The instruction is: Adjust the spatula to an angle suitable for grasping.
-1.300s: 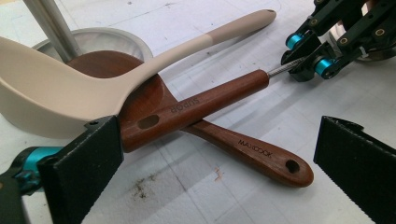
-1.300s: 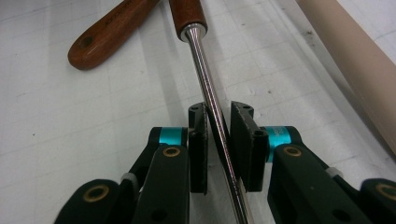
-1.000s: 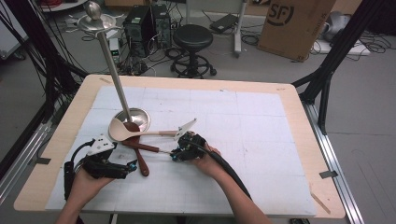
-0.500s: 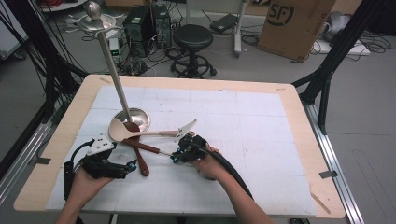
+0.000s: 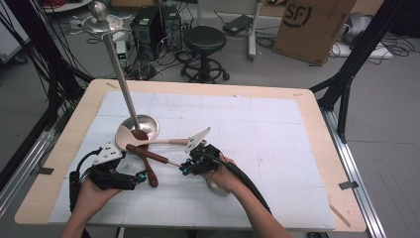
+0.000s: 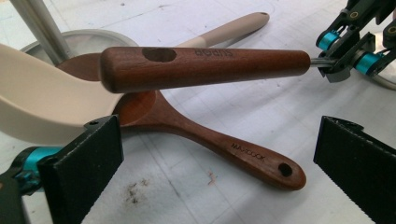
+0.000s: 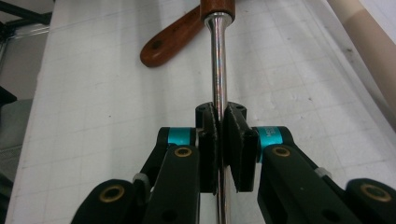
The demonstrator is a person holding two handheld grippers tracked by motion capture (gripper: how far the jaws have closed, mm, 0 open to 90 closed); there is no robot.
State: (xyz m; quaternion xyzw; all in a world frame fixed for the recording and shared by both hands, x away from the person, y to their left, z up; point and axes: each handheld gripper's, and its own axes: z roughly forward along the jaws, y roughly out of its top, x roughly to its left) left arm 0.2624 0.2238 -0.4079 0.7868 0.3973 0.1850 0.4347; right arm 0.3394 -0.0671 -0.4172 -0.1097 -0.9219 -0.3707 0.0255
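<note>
Two grippers work over a white gridded mat (image 5: pixel 277 124) on a wooden table (image 5: pixel 317 101), seen from above with the person's forearms coming in from the bottom edge.

Right gripper (image 5: pixel 187 167): its jaws are clamped on the thin steel shaft (image 7: pixel 218 60) of a utensil with a dark wooden handle (image 5: pixel 146 154). In the right gripper view the two black pads press on the shaft from both sides, and the shaft runs straight ahead into the handle. The handle is lifted off the mat and points toward the left gripper.

Left gripper (image 5: pixel 139 177): its jaws stand wide apart and hold nothing. In the left gripper view the wooden handle (image 6: pixel 201 67) floats crosswise beyond the two pads, not touching either.

Under the raised handle lie two more utensils. A brown wooden spoon (image 6: pixel 210 142) rests flat on the mat, its handle end with a hole lying nearest the left gripper. A cream ladle (image 5: pixel 130 137) lies beside it, its bowl close to the spoon's bowl and its long handle reaching right toward the right gripper.

Just behind these stands a metal pole on a round base (image 5: pixel 148 125), tilted in the picture, with a dish and ball at its top.
</note>
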